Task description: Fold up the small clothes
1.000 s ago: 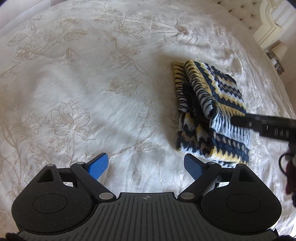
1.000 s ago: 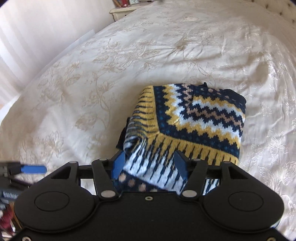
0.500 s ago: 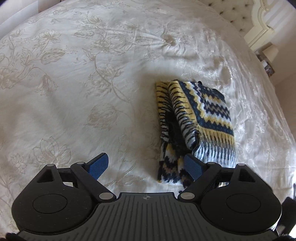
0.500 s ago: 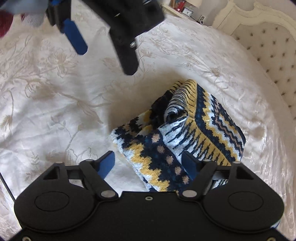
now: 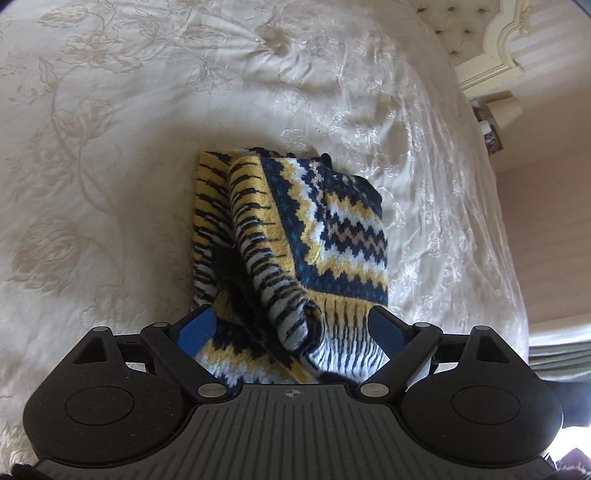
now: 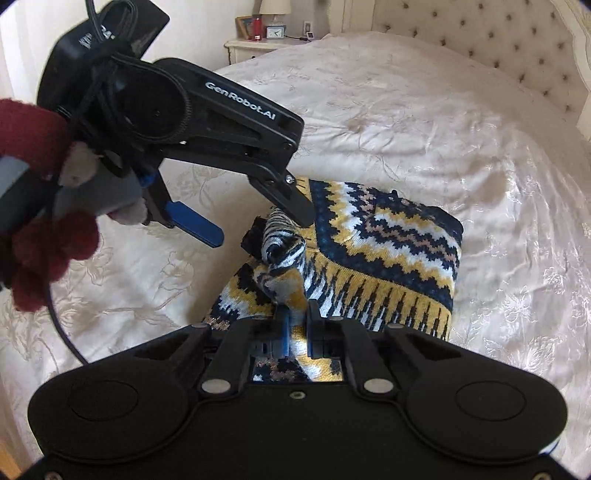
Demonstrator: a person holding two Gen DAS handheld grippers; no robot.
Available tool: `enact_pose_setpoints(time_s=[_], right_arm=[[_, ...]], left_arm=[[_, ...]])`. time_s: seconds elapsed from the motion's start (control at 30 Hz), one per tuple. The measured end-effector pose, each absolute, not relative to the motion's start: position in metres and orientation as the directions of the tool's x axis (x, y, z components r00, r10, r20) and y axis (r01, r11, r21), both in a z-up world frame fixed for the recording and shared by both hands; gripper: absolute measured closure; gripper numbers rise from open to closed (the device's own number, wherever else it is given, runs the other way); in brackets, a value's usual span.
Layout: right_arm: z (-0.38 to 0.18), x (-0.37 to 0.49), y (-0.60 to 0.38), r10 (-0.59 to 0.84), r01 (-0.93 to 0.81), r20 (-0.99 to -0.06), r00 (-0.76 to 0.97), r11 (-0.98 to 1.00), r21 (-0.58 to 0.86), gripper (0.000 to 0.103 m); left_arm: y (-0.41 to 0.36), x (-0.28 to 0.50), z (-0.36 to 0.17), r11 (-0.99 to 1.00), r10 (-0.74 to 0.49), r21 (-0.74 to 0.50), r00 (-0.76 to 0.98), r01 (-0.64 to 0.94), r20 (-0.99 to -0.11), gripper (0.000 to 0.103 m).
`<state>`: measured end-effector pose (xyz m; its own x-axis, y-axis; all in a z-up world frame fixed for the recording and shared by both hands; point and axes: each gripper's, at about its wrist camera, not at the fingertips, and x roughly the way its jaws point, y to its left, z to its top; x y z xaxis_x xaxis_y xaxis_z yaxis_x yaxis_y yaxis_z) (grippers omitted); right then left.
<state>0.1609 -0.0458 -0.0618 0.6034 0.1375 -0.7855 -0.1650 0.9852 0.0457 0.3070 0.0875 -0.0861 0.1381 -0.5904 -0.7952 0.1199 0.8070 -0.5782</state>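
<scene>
Bedspread (image 5: 147,110) cream floral | headboard (image 6: 480,37) tufted | left jaws spread | right jaws clenching sweater (image 6: 388,240)

Cream floral bedspread (image 5: 155,122), tufted headboard (image 6: 480,40)

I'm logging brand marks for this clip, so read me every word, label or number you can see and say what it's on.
"GenRobot.AI": white lettering on the arm of the left tool.
White characters on the black box at that tool's top: partly hidden, unreadable.
Clock face on the nightstand: too small to read.
</scene>
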Motion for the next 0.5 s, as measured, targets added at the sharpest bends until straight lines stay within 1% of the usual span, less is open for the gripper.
enact_pose_setpoints(time_s=[0.17, 0.23, 0.27, 0.3, 0.33, 0.37, 0.4, 0.5], right_arm=[[-0.063, 0.164, -0.048, 0.160, -0.178, -0.789, 0.593, 0.982, 0.065, 0.090], [-0.065, 0.165, -0.046, 0.166, -0.184, -0.791, 0.590, 0.981, 0.068, 0.090], [-0.065, 0.165, -0.045, 0.169, -0.186, -0.791, 0.589, 0.980, 0.071, 0.090], [-0.066, 0.165, -0.044, 0.172, -0.189, -0.791, 0.586, 0.979, 0.073, 0.090], [-0.066, 0.164, -0.044, 0.175, -0.190, -0.792, 0.585, 0.979, 0.075, 0.090], [-0.067, 0.163, -0.043, 0.176, -0.189, -0.792, 0.584, 0.979, 0.078, 0.090], [-0.067, 0.163, -0.042, 0.179, -0.188, -0.792, 0.583, 0.979, 0.083, 0.090], [-0.063, 0.160, -0.040, 0.194, -0.183, -0.783, 0.592, 0.978, 0.104, 0.089]], left_arm=[[0.073, 0.325, -0.100, 0.817, -0.576, -0.562, 0.113, 0.130, -0.810, 0.014], [0.072, 0.330, -0.104, 0.814, -0.580, -0.567, 0.108, 0.130, -0.808, 0.017], [0.072, 0.332, -0.106, 0.808, -0.588, -0.575, 0.114, 0.130, -0.801, 0.030], [0.073, 0.332, -0.107, 0.803, -0.594, -0.580, 0.124, 0.132, -0.795, 0.046], [0.075, 0.333, -0.107, 0.804, -0.594, -0.579, 0.141, 0.139, -0.792, 0.056], [0.076, 0.333, -0.106, 0.810, -0.585, -0.567, 0.158, 0.147, -0.795, 0.084], [0.077, 0.333, -0.102, 0.827, -0.561, -0.539, 0.175, 0.161, -0.809, 0.092], [0.081, 0.332, -0.085, 0.817, -0.571, -0.522, 0.219, 0.245, -0.791, 0.092]])
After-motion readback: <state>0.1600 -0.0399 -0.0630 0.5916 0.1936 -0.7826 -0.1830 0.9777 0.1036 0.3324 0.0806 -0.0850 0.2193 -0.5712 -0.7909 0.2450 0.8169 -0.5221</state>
